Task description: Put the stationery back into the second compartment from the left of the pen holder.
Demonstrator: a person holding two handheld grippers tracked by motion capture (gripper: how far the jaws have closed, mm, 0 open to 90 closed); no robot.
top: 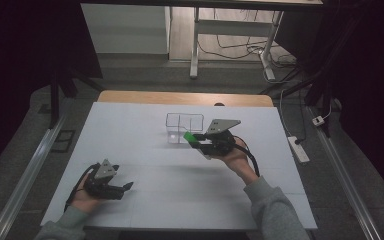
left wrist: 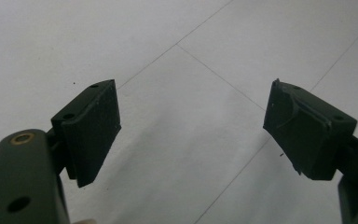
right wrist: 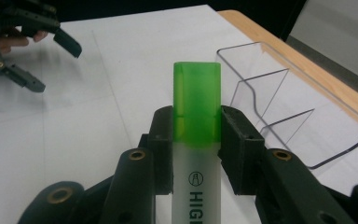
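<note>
My right gripper [top: 194,141] [right wrist: 197,135] is shut on a highlighter [right wrist: 197,116] with a green cap [top: 189,136] and a frosted white barrel. It hangs above the white table, just in front of a clear plastic divided box [top: 184,127] [right wrist: 303,112], which lies to the right in the right gripper view. My left gripper [top: 126,187] [left wrist: 193,126] rests low near the table's front left, open, with nothing but bare table between its jaws. It also appears far off at the upper left of the right gripper view [right wrist: 56,65].
The table [top: 130,130] is covered in white sheets, with a wooden edge [top: 180,97] at the far side. Beyond it stand a desk frame [top: 195,45] and cables on the floor. A power strip [top: 298,149] lies on the floor to the right.
</note>
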